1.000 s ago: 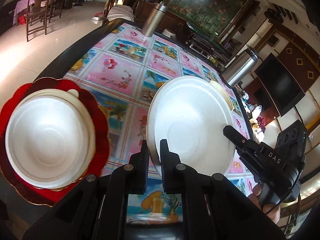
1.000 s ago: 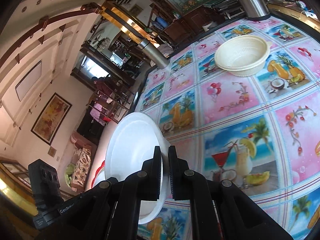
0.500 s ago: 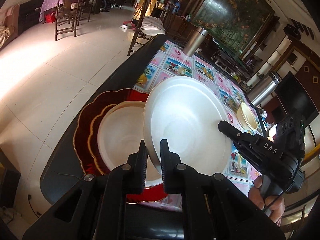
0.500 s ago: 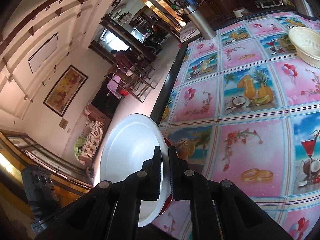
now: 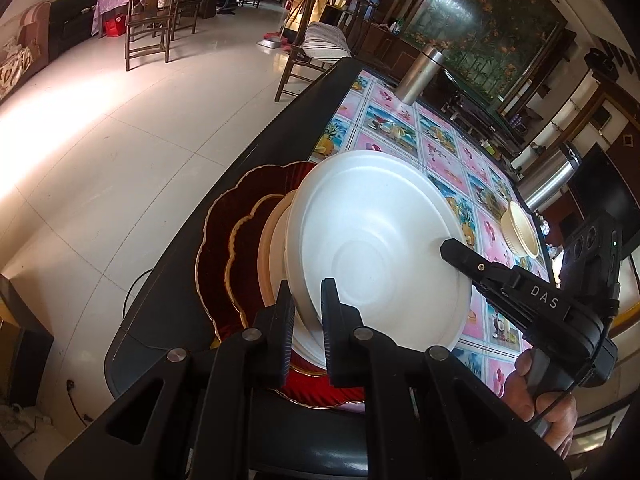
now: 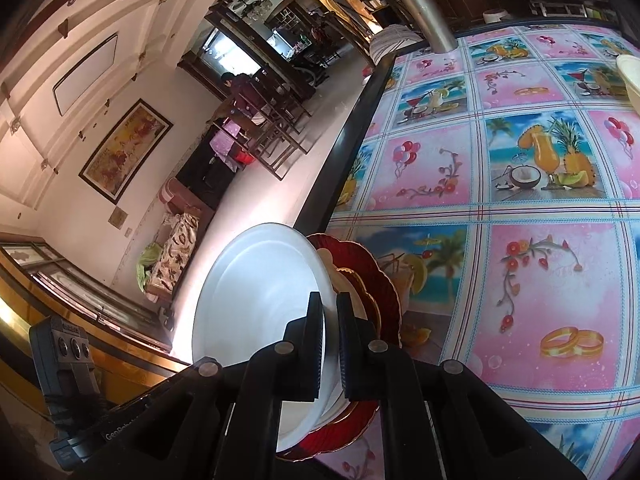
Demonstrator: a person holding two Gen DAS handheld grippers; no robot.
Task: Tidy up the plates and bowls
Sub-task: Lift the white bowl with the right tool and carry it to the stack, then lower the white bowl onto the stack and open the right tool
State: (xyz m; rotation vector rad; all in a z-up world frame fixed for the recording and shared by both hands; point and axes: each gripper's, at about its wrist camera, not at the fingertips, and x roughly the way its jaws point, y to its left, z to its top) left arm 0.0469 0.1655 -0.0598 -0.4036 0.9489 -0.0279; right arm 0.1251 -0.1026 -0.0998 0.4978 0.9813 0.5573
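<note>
Both grippers pinch the rim of one white plate point(image 5: 376, 248), which hangs tilted just over a stack at the table's corner. My left gripper point(image 5: 306, 292) is shut on its near edge. My right gripper point(image 6: 329, 308) is shut on the opposite edge, and its black fingers point(image 5: 460, 254) reach in from the right in the left wrist view. Below lies a dark red scalloped plate point(image 5: 228, 248) with a gold rim, carrying a cream-rimmed white plate point(image 5: 270, 248). The right wrist view shows the white plate point(image 6: 260, 292) edge-on above the red plate point(image 6: 384, 288). A cream bowl point(image 5: 518, 232) stands farther along the table.
The table wears a pink and blue pictured cloth point(image 6: 520, 184) with a black border point(image 5: 248, 184). Two steel flasks point(image 5: 418, 76) point(image 5: 550, 176) stand on the far side. A person's hand point(image 5: 548, 396) holds the right gripper's handle. Tiled floor and wooden chairs point(image 5: 150, 20) lie left of the table.
Both grippers carried the white plate leftward from mid-table to above the red plate's stack. It now covers most of the white plate lying there. The cream bowl has receded to the right.
</note>
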